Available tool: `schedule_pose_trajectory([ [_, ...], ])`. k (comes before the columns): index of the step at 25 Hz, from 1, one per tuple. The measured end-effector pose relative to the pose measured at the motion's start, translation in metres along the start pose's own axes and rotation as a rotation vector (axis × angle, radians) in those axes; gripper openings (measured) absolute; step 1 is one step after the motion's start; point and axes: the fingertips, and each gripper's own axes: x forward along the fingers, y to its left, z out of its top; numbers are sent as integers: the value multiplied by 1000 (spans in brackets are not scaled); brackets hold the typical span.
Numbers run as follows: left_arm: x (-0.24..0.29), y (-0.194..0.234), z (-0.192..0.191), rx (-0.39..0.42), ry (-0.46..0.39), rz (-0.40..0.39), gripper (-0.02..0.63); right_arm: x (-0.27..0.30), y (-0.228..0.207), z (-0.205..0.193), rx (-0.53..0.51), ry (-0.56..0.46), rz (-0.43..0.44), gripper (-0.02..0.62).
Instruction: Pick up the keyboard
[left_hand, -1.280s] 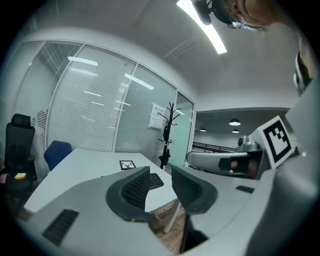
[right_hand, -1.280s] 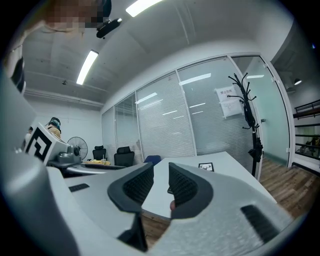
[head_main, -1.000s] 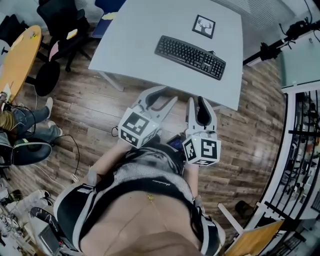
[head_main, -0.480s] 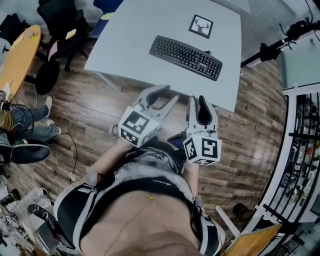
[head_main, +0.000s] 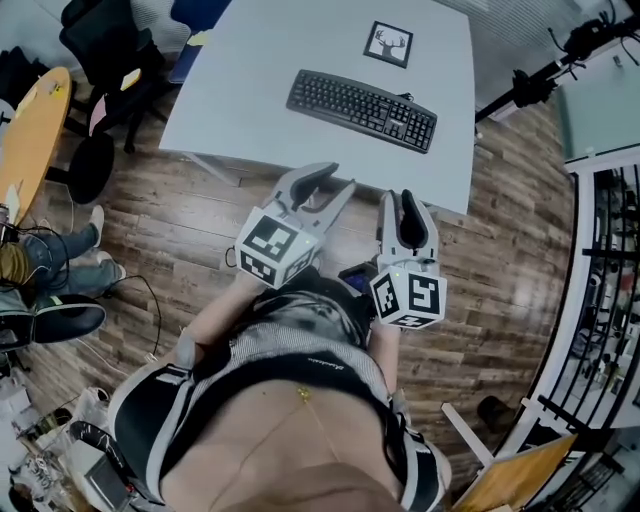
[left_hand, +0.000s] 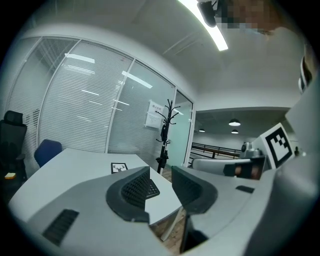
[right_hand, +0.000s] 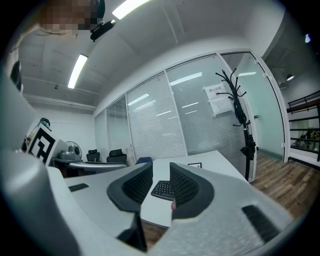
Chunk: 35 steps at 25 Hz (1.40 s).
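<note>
A black keyboard (head_main: 362, 104) lies slantwise on the pale grey table (head_main: 250, 100), next to a framed deer picture (head_main: 388, 44). Both grippers hover over the wooden floor, short of the table's near edge, and point at the keyboard. My left gripper (head_main: 322, 183) is open with nothing between its jaws. In the left gripper view, part of the keyboard (left_hand: 149, 189) shows through the gap of the left gripper (left_hand: 161, 176). My right gripper (head_main: 400, 205) stands narrowly open and empty. The right gripper view frames the keyboard (right_hand: 162, 189) between the jaws of the right gripper (right_hand: 161, 172).
Black office chairs (head_main: 105, 60) and a round wooden table (head_main: 30, 130) stand at the left, with a seated person's legs (head_main: 45, 260) beside them. A black stand (head_main: 540, 80) is just right of the table. A railing (head_main: 600, 300) runs along the right.
Both grippers have moved forward toward the table's near edge. The table and keyboard have slid up and left in the head view.
</note>
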Motion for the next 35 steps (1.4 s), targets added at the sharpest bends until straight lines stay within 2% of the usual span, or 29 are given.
schedule_pose_trajectory([
  [7, 23, 19, 8, -20, -8, -21, 112, 27, -13, 9, -11, -3, -17, 107],
  [12, 45, 46, 11, -38, -2, -17, 112, 57, -18, 18, 14, -8, 6, 109],
  [19, 80, 78, 23, -44, -3, -35, 112, 101, -33, 20, 7, 6, -12, 110],
  [23, 102, 87, 28, -33, 0, -55, 112, 121, -45, 20, 5, 17, -24, 111],
  [35, 144, 108, 35, -70, 24, -109, 112, 158, -69, 26, 7, 38, -69, 112],
])
